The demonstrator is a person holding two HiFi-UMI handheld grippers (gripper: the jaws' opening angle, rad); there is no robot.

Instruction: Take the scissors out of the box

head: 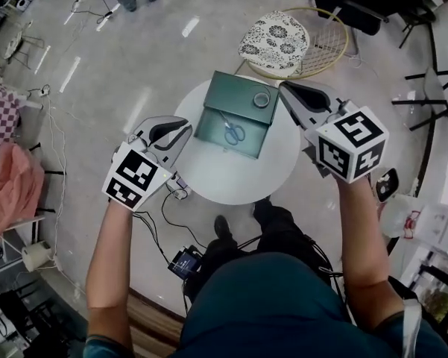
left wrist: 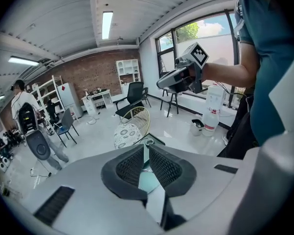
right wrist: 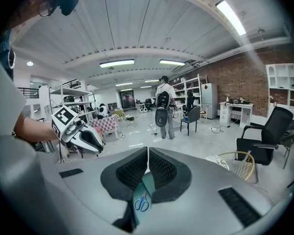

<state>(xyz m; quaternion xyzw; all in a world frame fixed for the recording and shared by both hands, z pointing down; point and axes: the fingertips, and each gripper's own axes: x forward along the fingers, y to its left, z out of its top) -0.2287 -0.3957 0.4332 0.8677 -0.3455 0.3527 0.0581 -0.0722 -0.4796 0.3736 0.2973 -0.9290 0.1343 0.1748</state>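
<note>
The scissors (head: 234,132), blue-handled, lie flat in the near half of an open green box (head: 218,118). A small ring (head: 262,99) sits in the far half, at their 1 o'clock. The box rests on a round white table (head: 209,174) on a pale glossy floor (head: 134,66), in a brick-walled room with shelves. A wire chair (head: 274,36) stands at 12 o'clock. The left gripper (head: 185,130) is at the box's 9 o'clock and the right gripper (head: 285,89) at its 2 o'clock. Both have their jaws pressed together, holding nothing.
</note>
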